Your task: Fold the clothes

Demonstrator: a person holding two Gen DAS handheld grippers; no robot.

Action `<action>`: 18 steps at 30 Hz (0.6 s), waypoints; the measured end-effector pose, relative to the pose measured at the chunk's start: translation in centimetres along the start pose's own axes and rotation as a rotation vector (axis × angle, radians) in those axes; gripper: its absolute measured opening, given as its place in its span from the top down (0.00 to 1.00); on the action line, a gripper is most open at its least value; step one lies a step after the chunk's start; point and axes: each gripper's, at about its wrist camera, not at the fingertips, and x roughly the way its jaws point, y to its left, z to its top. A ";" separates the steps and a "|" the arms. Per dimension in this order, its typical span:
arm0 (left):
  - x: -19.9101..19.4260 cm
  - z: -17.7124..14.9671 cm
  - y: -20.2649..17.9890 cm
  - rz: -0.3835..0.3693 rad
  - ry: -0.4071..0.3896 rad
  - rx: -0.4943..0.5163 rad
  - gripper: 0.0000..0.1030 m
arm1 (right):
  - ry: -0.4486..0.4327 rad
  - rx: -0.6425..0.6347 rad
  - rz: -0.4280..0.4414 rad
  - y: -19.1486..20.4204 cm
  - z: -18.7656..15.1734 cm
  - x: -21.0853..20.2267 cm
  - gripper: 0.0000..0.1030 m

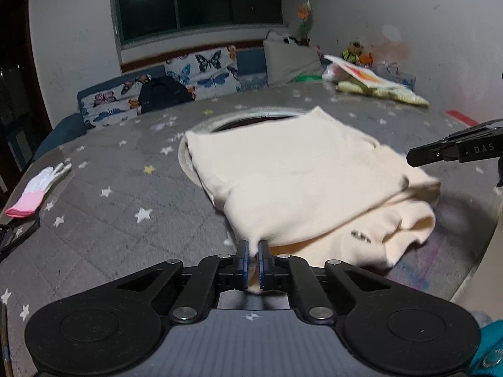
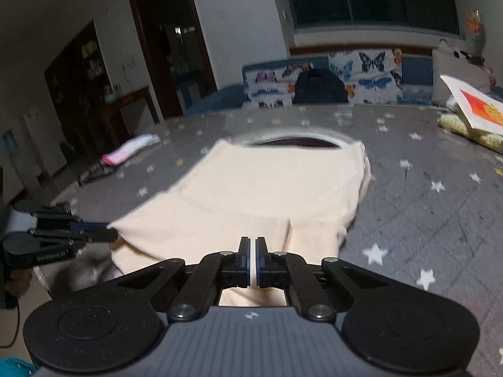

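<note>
A cream garment (image 1: 298,182) lies partly folded on the grey star-print cover (image 1: 125,194), over a round rimmed object (image 1: 251,118). My left gripper (image 1: 253,251) is shut on the garment's near corner, with cloth showing between its blue pads. In the right wrist view the left gripper (image 2: 110,231) holds that same corner at the left. My right gripper (image 2: 253,251) is shut, a pale strip of the cream garment (image 2: 267,182) pinched between its pads. From the left wrist view the right gripper (image 1: 410,158) meets the garment's right edge.
A white and pink glove (image 1: 37,188) lies at the left edge of the cover. A black backpack (image 1: 163,94) leans on butterfly-print cushions (image 1: 207,72) at the back. A book and a yellow-green cloth (image 1: 377,84) sit at the back right.
</note>
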 end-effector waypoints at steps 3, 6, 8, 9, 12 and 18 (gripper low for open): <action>0.1 -0.3 0.0 0.002 0.016 0.001 0.94 | 0.041 0.010 -0.008 -0.5 -0.7 0.6 0.96; -0.1 -0.4 0.2 0.011 0.016 -0.008 0.94 | 0.036 0.019 -0.007 -0.7 -0.8 0.7 0.87; -0.1 -0.4 0.4 0.013 0.016 -0.010 0.94 | 0.030 0.017 -0.013 -0.8 -0.7 0.9 0.76; -0.2 -0.4 0.3 0.012 0.015 -0.007 0.94 | 0.032 0.016 -0.016 -0.8 -0.7 1.1 0.75; -0.2 -0.5 0.0 0.010 0.013 0.010 0.90 | 0.060 0.016 -0.023 -0.8 -1.0 2.0 0.75; 0.0 -0.5 -0.4 0.019 0.012 0.034 0.84 | 0.067 0.017 0.004 -0.4 -1.4 2.5 0.88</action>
